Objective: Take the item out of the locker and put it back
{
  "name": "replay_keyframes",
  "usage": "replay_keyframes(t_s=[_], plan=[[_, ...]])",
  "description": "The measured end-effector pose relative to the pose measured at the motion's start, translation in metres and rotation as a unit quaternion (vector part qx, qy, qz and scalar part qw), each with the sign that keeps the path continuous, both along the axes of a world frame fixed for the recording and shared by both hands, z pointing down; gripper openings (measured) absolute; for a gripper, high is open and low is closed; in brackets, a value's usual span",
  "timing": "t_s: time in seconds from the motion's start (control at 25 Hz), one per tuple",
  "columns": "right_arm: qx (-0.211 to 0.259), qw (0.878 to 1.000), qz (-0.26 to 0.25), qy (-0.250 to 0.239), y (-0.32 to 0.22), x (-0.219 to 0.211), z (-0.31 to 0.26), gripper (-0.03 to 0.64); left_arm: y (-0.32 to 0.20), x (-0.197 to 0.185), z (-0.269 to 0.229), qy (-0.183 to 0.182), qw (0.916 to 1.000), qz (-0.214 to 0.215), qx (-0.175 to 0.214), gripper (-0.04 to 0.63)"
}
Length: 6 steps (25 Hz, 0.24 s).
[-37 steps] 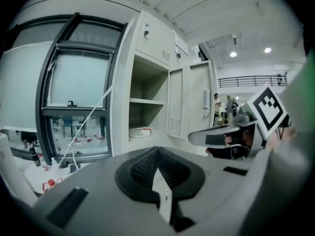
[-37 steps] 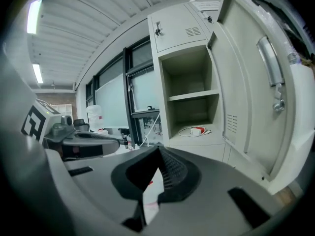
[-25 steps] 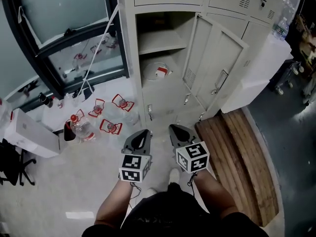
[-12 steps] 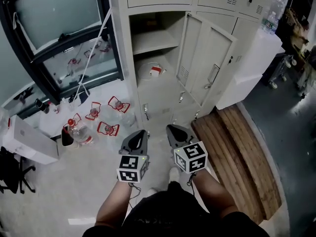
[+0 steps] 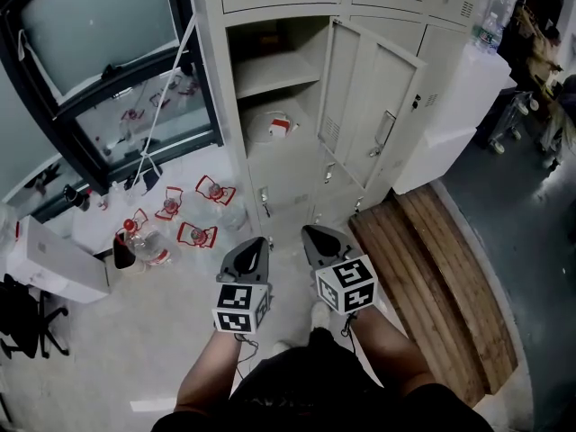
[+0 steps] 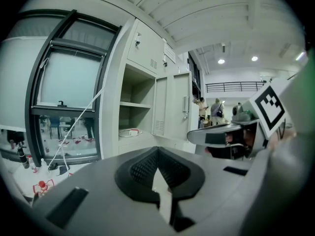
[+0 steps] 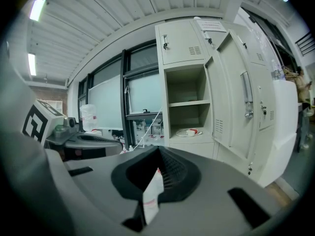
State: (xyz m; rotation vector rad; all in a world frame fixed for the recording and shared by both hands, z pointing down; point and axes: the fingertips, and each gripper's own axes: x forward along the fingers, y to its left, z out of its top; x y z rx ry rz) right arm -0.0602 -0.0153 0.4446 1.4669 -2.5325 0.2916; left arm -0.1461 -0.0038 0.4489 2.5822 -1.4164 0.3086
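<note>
The open locker compartment [image 5: 274, 70] stands ahead of me, its door [image 5: 373, 120] swung out to the right. On its lower shelf lies the item, a white coiled cable with a red-and-white plug [image 5: 270, 126], which also shows in the left gripper view [image 6: 129, 132] and the right gripper view [image 7: 189, 132]. My left gripper [image 5: 255, 244] and right gripper [image 5: 313, 234] hover side by side well short of the locker, low over the floor. Both are shut with nothing between the jaws [image 6: 157, 149] [image 7: 158, 148].
Several clear water bottles with red handles [image 5: 193, 214] lie on the floor at the left under the window. A white box [image 5: 54, 259] sits further left. A wooden platform [image 5: 441, 277] lies at the right. People stand far off in the left gripper view [image 6: 216, 109].
The head view has drifted, so the locker sits a little further left and up in the picture. Both grippers stay shut in the same place.
</note>
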Motion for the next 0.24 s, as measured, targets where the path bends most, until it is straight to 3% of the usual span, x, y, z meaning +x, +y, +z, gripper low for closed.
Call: replay_keyframes(t_s=[0.24], plan=[[0.002, 1.0, 0.0, 0.0, -0.0003, -0.0005, -0.001, 0.0, 0.0002, -0.0003, -0.0008, -0.001, 1.0, 0.001, 0.001, 0.005]])
